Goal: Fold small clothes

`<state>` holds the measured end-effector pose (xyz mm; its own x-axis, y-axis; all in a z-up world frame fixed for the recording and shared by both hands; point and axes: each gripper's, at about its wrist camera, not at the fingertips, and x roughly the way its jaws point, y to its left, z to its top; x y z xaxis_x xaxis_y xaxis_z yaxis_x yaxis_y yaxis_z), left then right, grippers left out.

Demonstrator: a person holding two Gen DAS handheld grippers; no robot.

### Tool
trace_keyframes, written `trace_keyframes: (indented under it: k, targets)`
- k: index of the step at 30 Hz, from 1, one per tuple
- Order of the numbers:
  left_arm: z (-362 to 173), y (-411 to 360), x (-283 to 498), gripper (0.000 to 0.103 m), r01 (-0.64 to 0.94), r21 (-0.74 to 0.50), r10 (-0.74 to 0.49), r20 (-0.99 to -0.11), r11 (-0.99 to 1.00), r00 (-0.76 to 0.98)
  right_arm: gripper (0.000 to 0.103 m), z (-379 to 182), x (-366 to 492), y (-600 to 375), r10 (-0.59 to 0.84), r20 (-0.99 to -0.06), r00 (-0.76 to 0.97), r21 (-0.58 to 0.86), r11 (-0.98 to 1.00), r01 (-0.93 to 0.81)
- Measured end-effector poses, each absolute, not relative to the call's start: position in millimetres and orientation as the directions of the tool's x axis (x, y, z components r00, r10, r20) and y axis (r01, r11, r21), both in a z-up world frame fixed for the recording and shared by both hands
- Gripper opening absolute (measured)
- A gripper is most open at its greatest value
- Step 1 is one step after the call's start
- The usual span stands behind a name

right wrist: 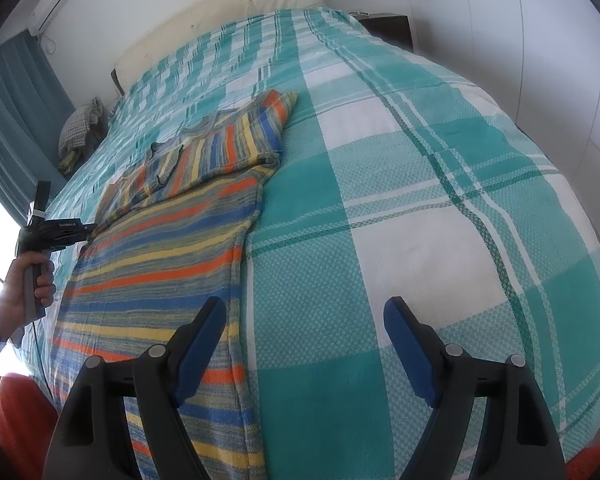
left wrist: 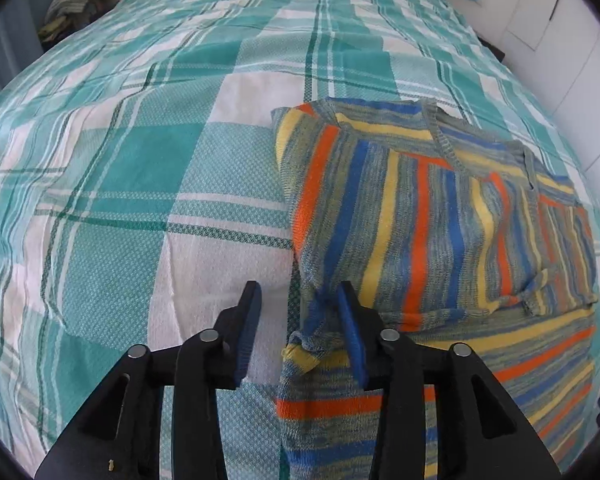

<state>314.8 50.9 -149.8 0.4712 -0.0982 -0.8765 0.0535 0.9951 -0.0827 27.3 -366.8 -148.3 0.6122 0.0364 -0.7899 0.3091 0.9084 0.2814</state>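
Note:
A striped knit sweater [left wrist: 440,232] in orange, blue, yellow and grey lies on the bed, its sleeves folded across the upper body. My left gripper [left wrist: 298,300] is open at the sweater's left edge, where the folded part meets the lower body; the right finger rests over the knit, the left finger over the bedspread. In the right wrist view the sweater [right wrist: 172,240] stretches away on the left. My right gripper [right wrist: 304,312] is open wide and empty, its left finger [right wrist: 204,328] over the sweater's right edge near the hem. The left gripper's body [right wrist: 60,232] shows far left.
A teal and white plaid bedspread [right wrist: 400,200] covers the bed. A checked pillow [right wrist: 78,132] lies beside the bed's far left. A cream headboard [right wrist: 228,12], white wall cupboards [right wrist: 540,60] and a dark nightstand [right wrist: 388,24] stand beyond. Something orange [right wrist: 24,412] sits low left.

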Motion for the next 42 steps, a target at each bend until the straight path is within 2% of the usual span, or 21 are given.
trace_keyframes:
  k: [1, 4, 12, 17, 22, 42]
  targets:
    - [-143.2, 53.4, 304.9, 0.077, 0.056, -0.08, -0.097, -0.863, 0.995, 0.495, 0.081, -146.5, 26.4, -366.9, 0.036, -0.785, 0.618, 0.283, 0.909, 0.307]
    - [-130.9, 54.1, 272.3, 0.087, 0.091, -0.075, -0.112, -0.842, 0.993, 0.527, 0.081, -142.0, 23.7, -368.1, 0.022, -0.776, 0.631, 0.279, 0.908, 0.311]
    - [-146.3, 58.8, 151.2, 0.088, 0.183, -0.04, -0.127, -0.864, 0.982, 0.488, 0.081, -137.0, 21.9, -368.8, -0.033, -0.772, 0.635, 0.242, 0.908, 0.342]
    - [-155.7, 78.2, 115.1, 0.088, 0.144, -0.03, -0.099, -0.86, 0.989, 0.501, 0.081, -134.6, 21.6, -362.5, -0.075, -0.772, 0.632, 0.191, 0.92, 0.342]
    - [-146.3, 108.4, 120.2, 0.089, 0.045, -0.109, -0.116, -0.833, 0.993, 0.54, 0.081, -134.7, 20.8, -361.4, -0.094, -0.771, 0.629, 0.173, 0.921, 0.35]
    - [-170.8, 149.2, 133.3, 0.09, -0.136, -0.115, -0.019, -0.827, 0.984, 0.562, 0.081, -142.9, 14.2, -387.6, -0.078, -0.775, 0.627, 0.256, 0.868, 0.425]
